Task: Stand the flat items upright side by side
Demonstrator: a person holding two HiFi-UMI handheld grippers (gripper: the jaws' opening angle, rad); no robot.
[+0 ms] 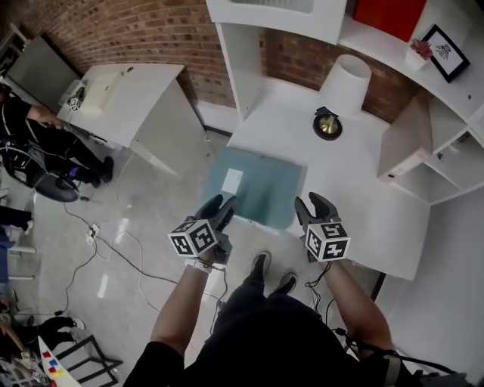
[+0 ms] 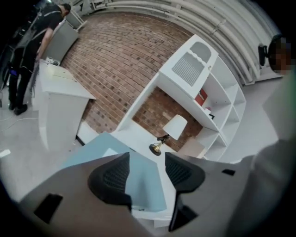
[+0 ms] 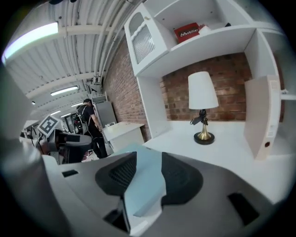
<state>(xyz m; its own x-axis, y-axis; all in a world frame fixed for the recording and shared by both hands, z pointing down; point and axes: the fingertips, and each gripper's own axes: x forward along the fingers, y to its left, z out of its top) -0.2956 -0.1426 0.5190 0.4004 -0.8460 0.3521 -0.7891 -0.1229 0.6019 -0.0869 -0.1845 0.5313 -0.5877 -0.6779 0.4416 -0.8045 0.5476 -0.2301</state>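
A flat teal folder (image 1: pixel 257 185) with a white label hangs level over the front left corner of the white desk (image 1: pixel 363 174). My left gripper (image 1: pixel 221 205) grips its near left edge, and my right gripper (image 1: pixel 311 204) grips its near right corner. In the left gripper view the teal sheet (image 2: pixel 143 180) fills the gap between the pads of the left gripper (image 2: pixel 147 173). The right gripper (image 3: pixel 148 173) likewise has the folder (image 3: pixel 145 178) clamped between its pads. A white flat binder (image 3: pixel 261 118) stands upright at the desk's right, seen from above as a white binder (image 1: pixel 408 143).
A lamp (image 1: pixel 344 91) with a white shade and brass base stands mid-desk under the shelves. A red box (image 1: pixel 389 15) sits on the upper shelf. A second white desk (image 1: pixel 128 91) and a person (image 1: pixel 30 128) are to the left. Cables (image 1: pixel 113 249) trail on the floor.
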